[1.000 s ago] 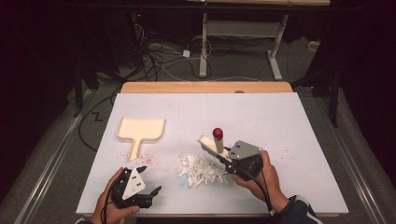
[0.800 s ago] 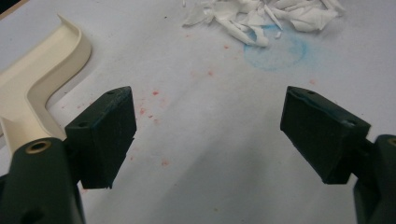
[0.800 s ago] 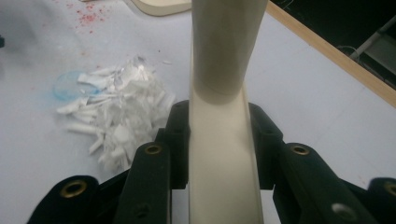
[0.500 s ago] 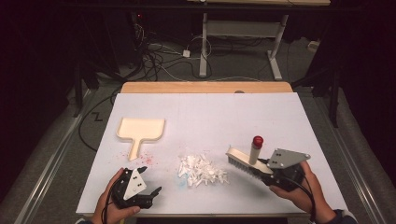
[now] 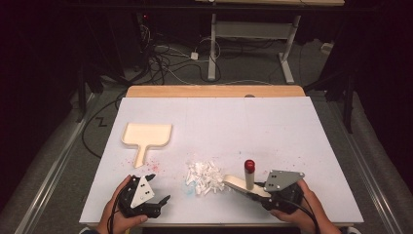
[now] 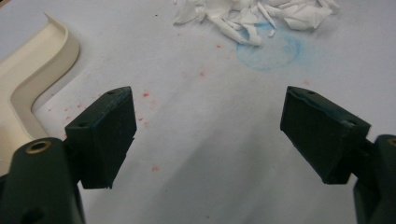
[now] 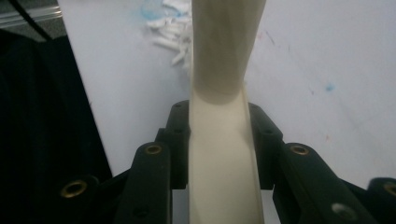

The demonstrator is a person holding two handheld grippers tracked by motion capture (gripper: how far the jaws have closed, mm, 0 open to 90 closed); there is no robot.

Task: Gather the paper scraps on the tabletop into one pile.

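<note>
White paper covered the table (image 5: 292,126), flecked with red specks and one faint blue ring near a small heap of white paper scraps (image 5: 204,175) at the front centre. A cream plastic dustpan (image 5: 145,136) lay flat to the left of the heap and well apart from it, its handle pointing toward the person. The right gripper (image 5: 260,191), held in the right hand (image 5: 302,207) at the front right of the table, was clenched on the cream body of a brush (image 5: 243,184) whose upright handle ended in a red tip; in the right gripper view both black jaws pressed against the cream body (image 7: 224,163) on either side. The head of the brush lay just beside the right edge of the scraps; whether it touched them could not be told. The left gripper (image 5: 155,190), in the left hand (image 5: 119,214) at the front left, was released, its jaws standing wide apart over bare paper and gripping nothing, with the dustpan's curved rim (image 6: 32,88) off to one side.
</note>
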